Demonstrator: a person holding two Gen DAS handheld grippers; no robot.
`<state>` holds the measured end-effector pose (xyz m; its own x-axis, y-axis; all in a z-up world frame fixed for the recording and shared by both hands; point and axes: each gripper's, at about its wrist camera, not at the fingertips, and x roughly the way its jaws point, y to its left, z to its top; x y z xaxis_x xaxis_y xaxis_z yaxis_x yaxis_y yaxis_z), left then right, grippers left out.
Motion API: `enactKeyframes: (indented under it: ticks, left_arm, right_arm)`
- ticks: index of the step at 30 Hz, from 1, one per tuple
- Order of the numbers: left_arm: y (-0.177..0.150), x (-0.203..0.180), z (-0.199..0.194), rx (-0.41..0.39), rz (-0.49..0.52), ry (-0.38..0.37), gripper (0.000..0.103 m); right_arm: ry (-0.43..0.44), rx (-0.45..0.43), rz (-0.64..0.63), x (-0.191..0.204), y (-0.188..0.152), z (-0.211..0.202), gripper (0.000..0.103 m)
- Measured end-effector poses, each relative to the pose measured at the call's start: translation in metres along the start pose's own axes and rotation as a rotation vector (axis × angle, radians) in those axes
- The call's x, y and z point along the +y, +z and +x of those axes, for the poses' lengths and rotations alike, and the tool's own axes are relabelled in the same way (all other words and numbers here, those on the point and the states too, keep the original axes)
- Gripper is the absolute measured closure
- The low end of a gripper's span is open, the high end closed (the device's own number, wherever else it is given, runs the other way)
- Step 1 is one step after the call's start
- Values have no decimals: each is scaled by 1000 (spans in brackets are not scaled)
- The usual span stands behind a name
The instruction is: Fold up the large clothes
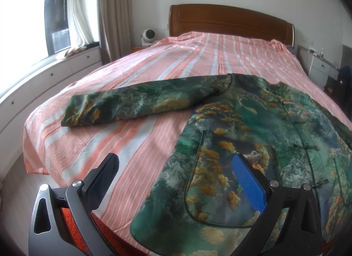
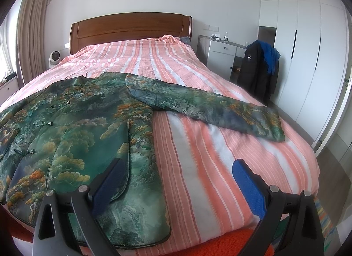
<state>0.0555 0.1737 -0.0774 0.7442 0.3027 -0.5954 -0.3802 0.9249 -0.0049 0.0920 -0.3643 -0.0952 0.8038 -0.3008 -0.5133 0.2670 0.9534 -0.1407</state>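
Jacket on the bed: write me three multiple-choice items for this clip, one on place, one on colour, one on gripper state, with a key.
1. Where does the jacket lie?
A. Near the foot of the bed
B. Against the headboard
C. On the floor

2. What colour is the bedspread?
A. Plain blue
B. Pink-orange with pale stripes
C. Black

3. How are the left gripper and right gripper?
A. Both shut on cloth
B. One shut
C. Both open, holding nothing

Key: A, the jacket spreads over the near end with both sleeves out, the left sleeve and right sleeve; B, the stripes run the bed's length; C, each pair of fingers stands wide apart with nothing between them.
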Motion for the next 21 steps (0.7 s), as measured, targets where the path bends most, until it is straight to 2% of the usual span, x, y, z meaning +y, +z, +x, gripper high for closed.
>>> enactKeyframes:
  ticks: [21]
  left_arm:
    - [-1, 3, 1, 0, 1, 18, 1]
  right_arm:
    - [1, 0, 1, 1, 0, 0, 6]
